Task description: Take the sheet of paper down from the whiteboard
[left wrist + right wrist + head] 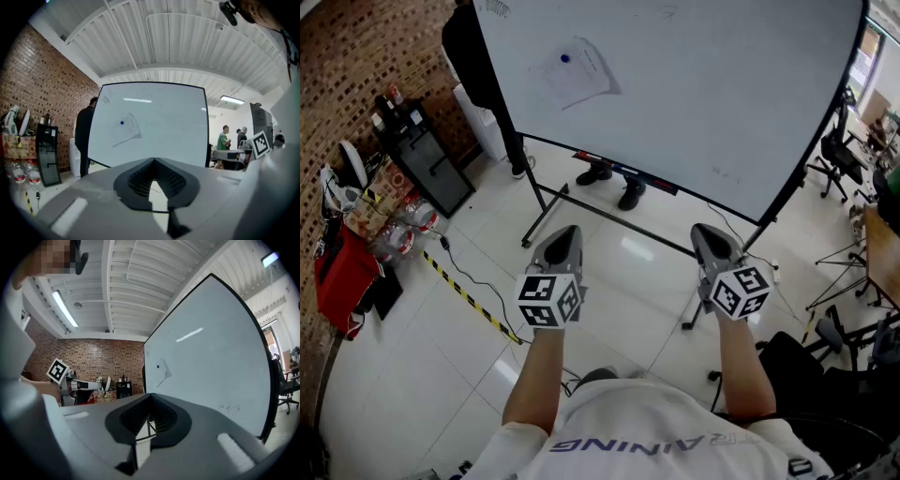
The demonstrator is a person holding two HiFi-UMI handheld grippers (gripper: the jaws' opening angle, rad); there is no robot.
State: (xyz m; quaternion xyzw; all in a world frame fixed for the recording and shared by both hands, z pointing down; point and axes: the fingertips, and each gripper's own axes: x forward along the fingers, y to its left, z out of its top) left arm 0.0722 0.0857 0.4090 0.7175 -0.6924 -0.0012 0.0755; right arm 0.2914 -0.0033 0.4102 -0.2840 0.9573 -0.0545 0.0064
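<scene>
A sheet of paper [579, 73] hangs slanted on the whiteboard [722, 84], pinned by a small blue magnet [565, 58] near its top left. The same paper [125, 131] shows on the whiteboard [168, 126] in the left gripper view, and the paper [161, 372] appears small in the right gripper view. My left gripper [562, 242] and right gripper [712, 239] are held side by side well short of the board. Both are shut with nothing between their jaws.
The whiteboard stands on a black wheeled frame [546, 217]. A person's shoes [612, 183] show behind it, and another person [473, 56] stands at its left edge. A black cabinet [424, 155], water bottles [398, 230] and a striped floor cable cover [469, 295] lie left; office chairs [834, 150] right.
</scene>
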